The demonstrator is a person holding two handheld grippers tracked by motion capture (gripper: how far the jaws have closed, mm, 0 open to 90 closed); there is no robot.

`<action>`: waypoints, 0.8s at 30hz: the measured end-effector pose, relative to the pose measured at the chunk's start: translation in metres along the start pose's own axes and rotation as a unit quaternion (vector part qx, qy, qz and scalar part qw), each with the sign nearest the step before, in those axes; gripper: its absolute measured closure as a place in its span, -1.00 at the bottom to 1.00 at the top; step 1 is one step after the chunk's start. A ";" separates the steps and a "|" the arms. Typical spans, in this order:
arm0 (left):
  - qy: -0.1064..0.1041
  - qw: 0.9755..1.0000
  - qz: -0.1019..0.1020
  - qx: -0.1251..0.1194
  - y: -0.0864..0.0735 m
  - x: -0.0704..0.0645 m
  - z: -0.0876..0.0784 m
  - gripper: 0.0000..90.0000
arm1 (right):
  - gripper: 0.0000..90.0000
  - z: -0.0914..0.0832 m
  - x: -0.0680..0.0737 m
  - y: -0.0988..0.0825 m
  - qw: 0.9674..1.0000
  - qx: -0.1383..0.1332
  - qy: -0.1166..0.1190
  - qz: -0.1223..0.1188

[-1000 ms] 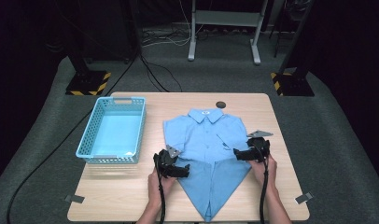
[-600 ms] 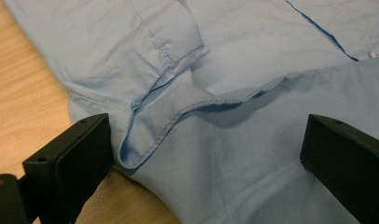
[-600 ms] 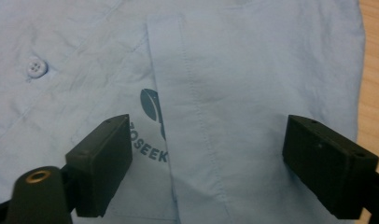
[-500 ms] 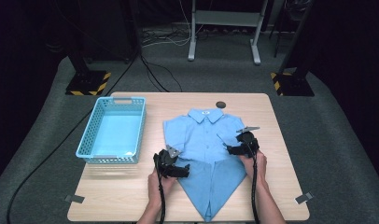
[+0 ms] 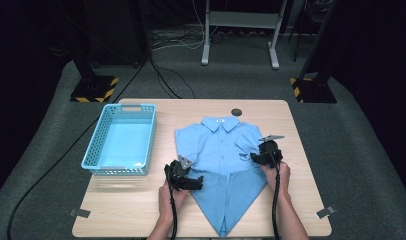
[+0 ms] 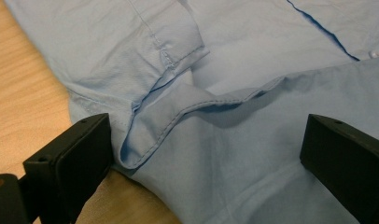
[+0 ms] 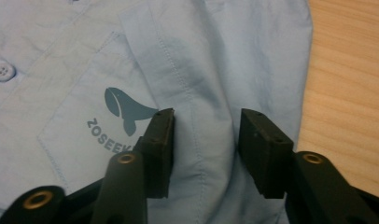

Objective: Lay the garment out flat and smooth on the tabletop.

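A light blue button-up shirt (image 5: 218,150) lies face up on the wooden table (image 5: 301,200), collar at the far side and lower part folded to a point near me. My left gripper (image 5: 196,181) rests at the shirt's left edge. In the left gripper view it (image 6: 206,158) stands wide open over a folded sleeve hem (image 6: 178,112). My right gripper (image 5: 252,158) sits on the shirt's right side beside the whale-logo pocket (image 7: 124,109). Its jaws (image 7: 206,149) have just been closing, with a strip of folded cloth (image 7: 201,116) between the pads, which stand apart from it.
A light blue plastic basket (image 5: 93,160) stands on the table's left part. A small dark round disc (image 5: 236,112) lies at the far edge beyond the collar. Bare wood shows right of the shirt (image 7: 351,84) and along the near edge.
My right gripper has shifted a little inward and away from me, from the shirt's right edge onto its folded side. The left gripper and the shirt have stayed put.
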State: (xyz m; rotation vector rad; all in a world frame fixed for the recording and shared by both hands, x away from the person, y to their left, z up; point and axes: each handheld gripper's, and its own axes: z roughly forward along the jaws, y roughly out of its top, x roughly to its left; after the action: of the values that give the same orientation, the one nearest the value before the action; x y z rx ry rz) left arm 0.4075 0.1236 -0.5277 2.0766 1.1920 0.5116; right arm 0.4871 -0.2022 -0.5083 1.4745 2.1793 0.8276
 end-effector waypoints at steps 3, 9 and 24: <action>0.000 1.000 0.000 0.000 0.000 0.000 0.000 -0.95 | 0.30 0.000 -0.003 0.001 1.000 0.001 -0.003 0.000; 0.000 1.000 0.000 0.000 0.000 0.000 0.000 -0.94 | 0.42 -0.001 0.001 0.001 1.000 0.001 -0.012 -0.008; 0.000 1.000 0.000 0.000 0.000 0.000 0.000 -0.94 | 0.69 -0.015 0.001 0.005 0.997 -0.020 -0.060 -0.046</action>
State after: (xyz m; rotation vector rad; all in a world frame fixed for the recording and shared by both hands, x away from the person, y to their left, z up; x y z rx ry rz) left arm 0.4079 0.1236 -0.5277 2.0769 1.1916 0.5121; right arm 0.4813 -0.2039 -0.4931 1.3590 2.1118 0.7275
